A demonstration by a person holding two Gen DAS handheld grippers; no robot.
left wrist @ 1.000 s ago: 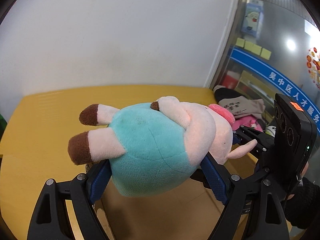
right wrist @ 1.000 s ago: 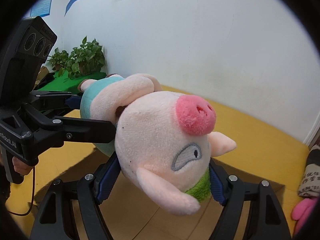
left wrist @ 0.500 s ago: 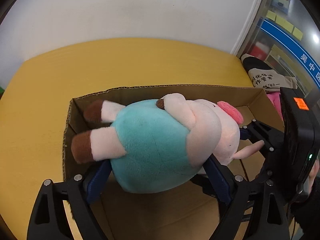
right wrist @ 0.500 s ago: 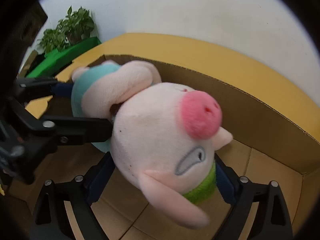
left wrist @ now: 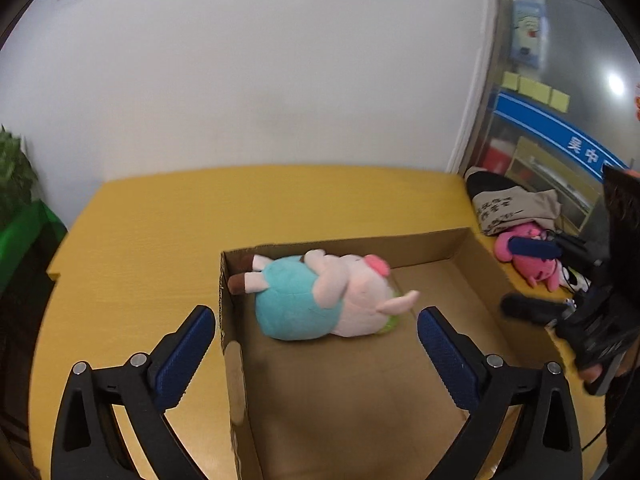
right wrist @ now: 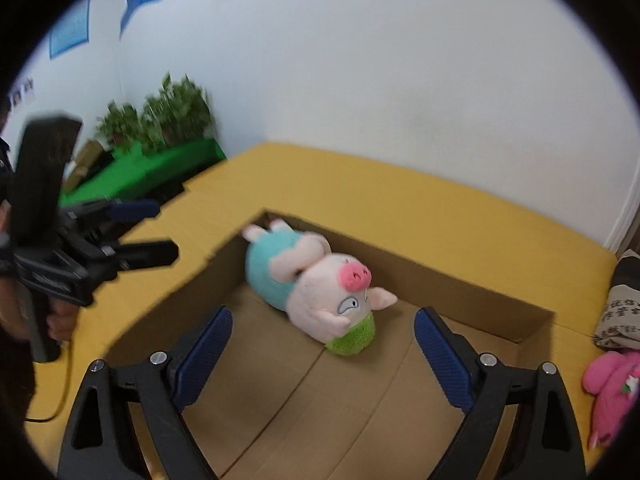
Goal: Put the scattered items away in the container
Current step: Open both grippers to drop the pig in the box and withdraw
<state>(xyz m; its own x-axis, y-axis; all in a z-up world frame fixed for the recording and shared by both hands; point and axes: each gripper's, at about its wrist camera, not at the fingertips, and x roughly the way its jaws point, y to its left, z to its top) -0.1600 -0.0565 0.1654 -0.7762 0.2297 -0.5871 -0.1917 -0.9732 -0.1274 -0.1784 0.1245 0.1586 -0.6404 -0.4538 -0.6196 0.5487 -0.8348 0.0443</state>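
Observation:
A plush pig in a teal outfit lies on its side on the floor of the open cardboard box, near the far left corner; it also shows in the right wrist view inside the box. My left gripper is open and empty, held above the box's near left wall. My right gripper is open and empty above the box floor. A pink plush toy lies on the yellow table right of the box, also in the right wrist view.
The yellow table runs to a white wall. Folded beige and black cloth lies at the table's right end. Green plants and a green surface stand beyond the left edge. Each gripper shows in the other's view.
Both grippers opened and let go of the pig, which now lies in the box. Both grippers pulled up and back from it.

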